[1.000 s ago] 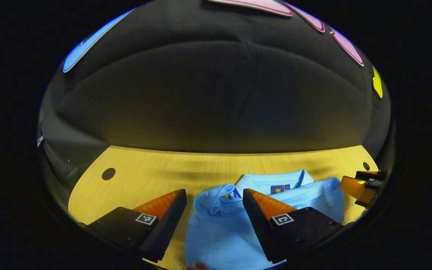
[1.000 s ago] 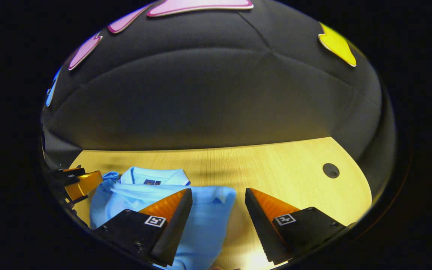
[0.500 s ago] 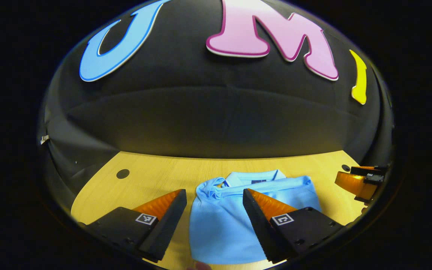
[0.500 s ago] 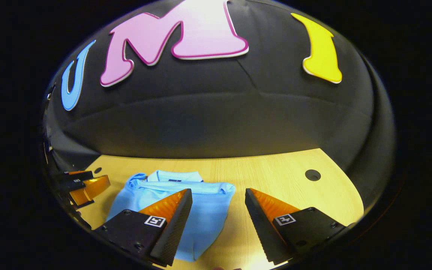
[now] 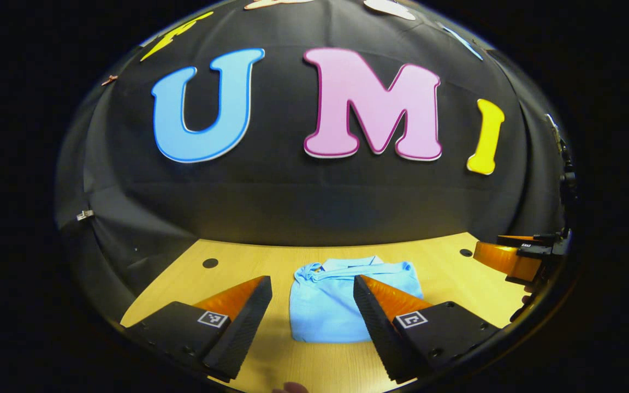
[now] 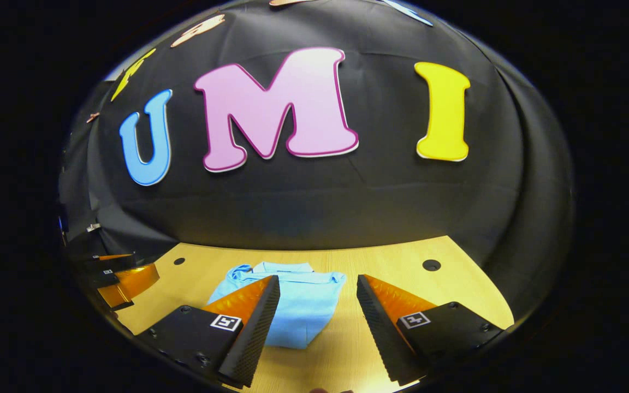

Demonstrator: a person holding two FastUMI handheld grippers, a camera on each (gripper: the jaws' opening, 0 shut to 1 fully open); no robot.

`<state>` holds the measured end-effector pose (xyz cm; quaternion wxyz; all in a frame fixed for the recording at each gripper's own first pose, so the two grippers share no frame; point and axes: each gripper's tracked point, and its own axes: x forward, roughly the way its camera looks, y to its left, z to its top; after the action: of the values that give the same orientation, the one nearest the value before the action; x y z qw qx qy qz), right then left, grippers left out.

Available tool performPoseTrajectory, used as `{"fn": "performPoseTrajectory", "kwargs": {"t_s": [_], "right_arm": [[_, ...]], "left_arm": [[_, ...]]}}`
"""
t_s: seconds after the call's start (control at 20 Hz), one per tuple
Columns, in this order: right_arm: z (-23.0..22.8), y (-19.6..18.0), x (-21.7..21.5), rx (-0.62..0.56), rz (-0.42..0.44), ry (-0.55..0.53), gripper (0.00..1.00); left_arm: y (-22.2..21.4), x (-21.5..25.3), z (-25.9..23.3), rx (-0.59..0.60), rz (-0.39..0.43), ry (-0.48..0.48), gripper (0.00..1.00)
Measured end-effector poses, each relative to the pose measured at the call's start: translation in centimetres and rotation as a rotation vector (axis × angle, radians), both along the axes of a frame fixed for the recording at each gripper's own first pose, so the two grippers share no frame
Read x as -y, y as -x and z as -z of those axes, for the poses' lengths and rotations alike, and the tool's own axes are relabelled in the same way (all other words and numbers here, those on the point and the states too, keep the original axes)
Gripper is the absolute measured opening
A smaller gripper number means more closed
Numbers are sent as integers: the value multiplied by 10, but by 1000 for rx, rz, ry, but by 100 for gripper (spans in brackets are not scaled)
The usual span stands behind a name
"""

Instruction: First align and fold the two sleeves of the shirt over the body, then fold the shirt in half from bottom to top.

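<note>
Left gripper: the left gripper hangs above the near part of the table with its two fingers spread wide and nothing between them, released; it also shows at the left edge of the right gripper view.
Right gripper: the right gripper is likewise spread apart and empty, held clear of the cloth; in the left gripper view it shows off at the right edge, well apart from the garment.
Why held so: with both tools open and lifted away, neither needs a grip now, which I judge to mean the folding is done and the hands are free.
Shirt: the light blue collared cotton shirt lies as a compact rectangle on the table, its collar at the far side and a folded edge towards the near side.
Sleeves: no sleeve sticks out at either flank; a small bunched lump sits at the far left corner by the collar.
Table: the pale yellow wooden table with small round dark holes carries the shirt near its middle.
Progress: judged from the tucked shape, both the sleeve fold and the bottom-to-top fold look complete.
Risk: the bunched corner may leave the bundle slightly uneven.
</note>
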<state>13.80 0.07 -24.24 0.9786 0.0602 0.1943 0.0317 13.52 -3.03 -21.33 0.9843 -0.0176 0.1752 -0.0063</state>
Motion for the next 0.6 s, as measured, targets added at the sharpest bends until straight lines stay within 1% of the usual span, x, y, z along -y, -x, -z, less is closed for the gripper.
{"fn": "performPoseTrajectory", "kwargs": {"t_s": [0.15,0.3,0.45,0.6], "right_arm": [[-29,41,-1,26,-26,-8,89],[-47,77,-4,38,-79,25,89],[-63,102,-9,52,-116,30,89],[-85,119,-13,93,-128,42,89]], "left_arm": [[39,0,-23,26,4,17,95],[68,6,-37,27,31,17,95],[88,12,-54,35,52,28,96],[107,14,-70,69,57,6,96]]}}
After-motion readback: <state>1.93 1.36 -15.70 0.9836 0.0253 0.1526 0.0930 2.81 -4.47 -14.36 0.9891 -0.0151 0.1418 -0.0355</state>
